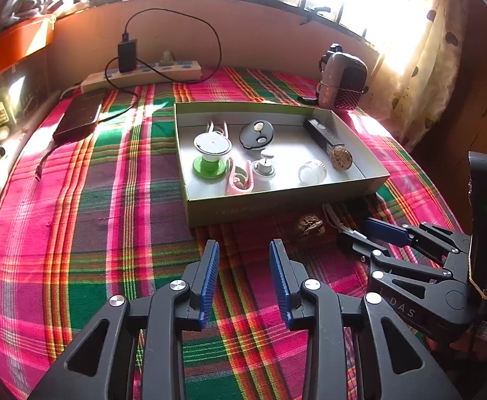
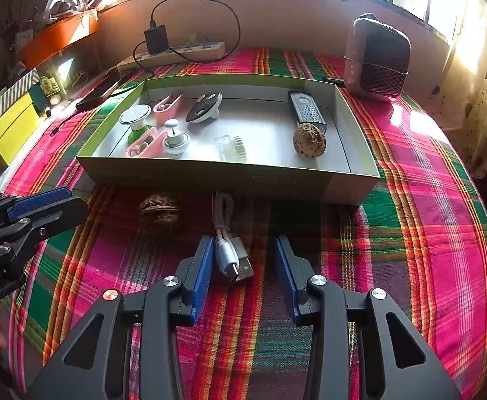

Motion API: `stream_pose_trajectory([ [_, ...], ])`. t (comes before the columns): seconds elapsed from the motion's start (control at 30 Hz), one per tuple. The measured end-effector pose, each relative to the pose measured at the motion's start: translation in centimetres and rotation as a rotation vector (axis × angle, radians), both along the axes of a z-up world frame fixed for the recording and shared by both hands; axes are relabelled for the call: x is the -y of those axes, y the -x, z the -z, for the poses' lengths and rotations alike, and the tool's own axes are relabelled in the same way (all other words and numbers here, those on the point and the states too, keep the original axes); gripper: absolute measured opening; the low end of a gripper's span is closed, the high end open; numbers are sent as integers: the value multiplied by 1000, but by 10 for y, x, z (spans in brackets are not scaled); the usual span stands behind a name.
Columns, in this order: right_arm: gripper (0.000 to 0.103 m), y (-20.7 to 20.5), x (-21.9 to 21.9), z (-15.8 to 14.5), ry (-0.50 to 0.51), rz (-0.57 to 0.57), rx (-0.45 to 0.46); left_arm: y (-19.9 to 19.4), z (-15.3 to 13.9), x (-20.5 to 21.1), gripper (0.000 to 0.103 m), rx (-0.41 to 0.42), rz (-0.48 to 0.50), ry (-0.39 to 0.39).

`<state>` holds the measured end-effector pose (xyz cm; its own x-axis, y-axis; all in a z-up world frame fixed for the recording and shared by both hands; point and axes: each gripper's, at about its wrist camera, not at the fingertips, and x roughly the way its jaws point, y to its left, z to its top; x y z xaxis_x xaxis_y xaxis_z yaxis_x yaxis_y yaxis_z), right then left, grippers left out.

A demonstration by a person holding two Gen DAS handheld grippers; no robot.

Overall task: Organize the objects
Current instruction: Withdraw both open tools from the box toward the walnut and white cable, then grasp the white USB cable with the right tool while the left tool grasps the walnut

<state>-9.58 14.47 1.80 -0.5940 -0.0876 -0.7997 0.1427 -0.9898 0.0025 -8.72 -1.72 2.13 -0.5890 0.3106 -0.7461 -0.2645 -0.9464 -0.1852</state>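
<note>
A shallow green cardboard box (image 1: 277, 205) (image 2: 230, 175) lies on the plaid cloth. It holds several small items: a green-and-white spool (image 2: 136, 118), pink clips (image 2: 143, 146), a black grater (image 2: 307, 110) and a brown walnut (image 2: 309, 140). A second walnut (image 2: 159, 207) (image 1: 311, 226) and a coiled white USB cable (image 2: 231, 256) lie on the cloth in front of the box. My right gripper (image 2: 243, 266) is open, its fingers on either side of the cable's plugs. My left gripper (image 1: 243, 266) is open and empty over the cloth, left of the walnut.
A power strip with a black charger (image 1: 143, 70) runs along the back wall. A dark phone (image 1: 80, 113) lies at the back left. A maroon mesh pouch (image 2: 377, 56) stands at the back right. Yellow boxes (image 2: 10, 126) stand at the left edge.
</note>
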Motion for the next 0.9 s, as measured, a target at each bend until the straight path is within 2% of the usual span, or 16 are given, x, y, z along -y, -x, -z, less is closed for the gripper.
stream_pose_trajectory([
  [0.37, 38, -1, 0, 0, -11, -60, -6, 11, 4, -24, 34, 31, 85, -10],
  [0.63, 21, -3, -2, -1, 24, -105, -1, 18, 7, -35, 34, 45, 99, -10],
  [0.9, 21, -5, -15, -1, 60, -114, 7, 25, 9, -46, 34, 52, 107, -4],
])
